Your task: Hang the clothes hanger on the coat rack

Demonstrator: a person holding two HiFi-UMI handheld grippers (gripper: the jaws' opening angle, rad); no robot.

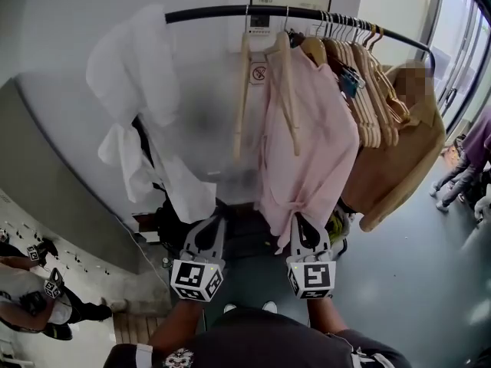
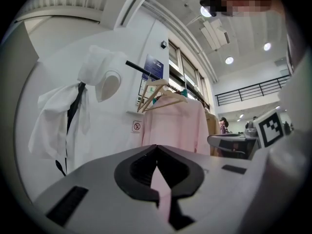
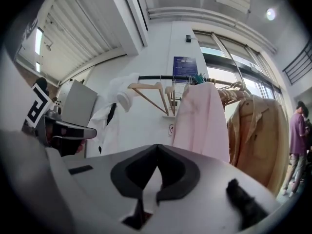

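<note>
- White garment (image 1: 146, 90) drapes off the rail's left end; left tool (image 1: 213, 225) sits low beneath it, tips pressed together, apparently gripping nothing
- Coat rack (image 1: 215, 10) rail already carries the clothes hanger (image 1: 288, 90); hook over the bar, so its pink shirt (image 1: 314, 159) hangs free
- Wall sticker (image 1: 259, 73) behind: a no-smoking symbol; no words readable
- Right tool (image 1: 301, 225) hovers at the shirt's hem; clamped shut, empty

Rail (image 1: 207, 11) bare between white garment (image 1: 138, 67), wooden hanger (image 1: 241, 98).
</note>
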